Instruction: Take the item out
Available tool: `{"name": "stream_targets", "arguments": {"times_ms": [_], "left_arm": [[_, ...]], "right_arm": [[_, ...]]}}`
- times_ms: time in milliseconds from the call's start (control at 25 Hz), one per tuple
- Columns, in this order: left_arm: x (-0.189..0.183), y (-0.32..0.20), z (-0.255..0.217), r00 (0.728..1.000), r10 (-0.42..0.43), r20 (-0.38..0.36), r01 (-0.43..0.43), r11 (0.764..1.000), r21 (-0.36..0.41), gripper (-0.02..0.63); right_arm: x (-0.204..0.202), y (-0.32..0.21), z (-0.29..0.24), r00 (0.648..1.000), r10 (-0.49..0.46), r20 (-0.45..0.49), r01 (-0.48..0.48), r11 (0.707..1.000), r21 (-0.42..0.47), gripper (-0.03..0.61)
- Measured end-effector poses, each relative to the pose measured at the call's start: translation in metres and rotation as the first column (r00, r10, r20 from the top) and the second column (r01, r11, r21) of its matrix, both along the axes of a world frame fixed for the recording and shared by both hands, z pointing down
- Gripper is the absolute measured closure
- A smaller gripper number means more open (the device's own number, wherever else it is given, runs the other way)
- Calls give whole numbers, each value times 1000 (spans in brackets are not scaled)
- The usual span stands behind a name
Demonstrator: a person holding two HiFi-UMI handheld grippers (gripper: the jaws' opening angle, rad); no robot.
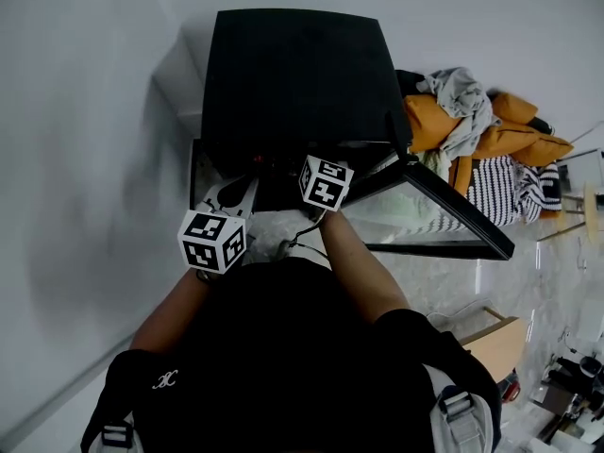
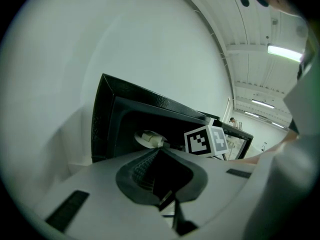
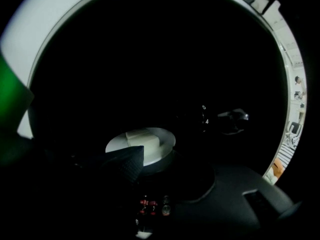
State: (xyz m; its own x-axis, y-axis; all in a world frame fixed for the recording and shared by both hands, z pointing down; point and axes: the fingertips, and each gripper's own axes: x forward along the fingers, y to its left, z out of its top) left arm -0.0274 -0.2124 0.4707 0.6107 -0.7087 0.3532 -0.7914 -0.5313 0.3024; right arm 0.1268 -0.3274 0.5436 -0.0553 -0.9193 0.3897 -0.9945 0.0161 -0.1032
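Observation:
A black oven-like appliance (image 1: 293,74) stands against the wall with its glass door (image 1: 444,220) swung open to the right. Deep in its dark cavity lies a white plate (image 3: 162,136) with a white block (image 3: 142,141) on it. My right gripper (image 3: 175,159) reaches into the cavity, open, with the plate just beyond its jaws and nothing pressed between the pads. Its marker cube (image 1: 326,182) shows at the cavity's mouth. My left gripper (image 1: 231,196) hangs outside at the front left of the appliance; its jaws (image 2: 160,151) look shut and hold nothing.
A white wall runs along the left. A heap of orange, grey and striped clothes (image 1: 491,130) lies right of the appliance, beyond the open door. A wooden box (image 1: 495,343) stands on the floor at the right. A dial with numerals (image 3: 232,118) glints inside the dark.

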Motion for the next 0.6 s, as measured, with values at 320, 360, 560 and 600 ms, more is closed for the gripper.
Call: {"name": "stream_targets", "arguments": {"times_ms": [320,360,560,600], "left_arm": [[2,2,1,1000,28,-5,-28,1000,2,606],[3,2,1,999,32,-5,-32,999,2,606],[8,5,2,999,52,-5,-52,999,1,606],[9,6,2,998,57,-4,-57,998,1,606]], "right_arm": [[0,15,0,1000,-2,-2,2,1000,1,396],[0,17,0,1000,-5,-3,5,1000,2,396],[-3,26,0,1000,-19,-9,19,1000,12,396],[-3,28,0,1000,-20,-7,20,1000,12,396]]}}
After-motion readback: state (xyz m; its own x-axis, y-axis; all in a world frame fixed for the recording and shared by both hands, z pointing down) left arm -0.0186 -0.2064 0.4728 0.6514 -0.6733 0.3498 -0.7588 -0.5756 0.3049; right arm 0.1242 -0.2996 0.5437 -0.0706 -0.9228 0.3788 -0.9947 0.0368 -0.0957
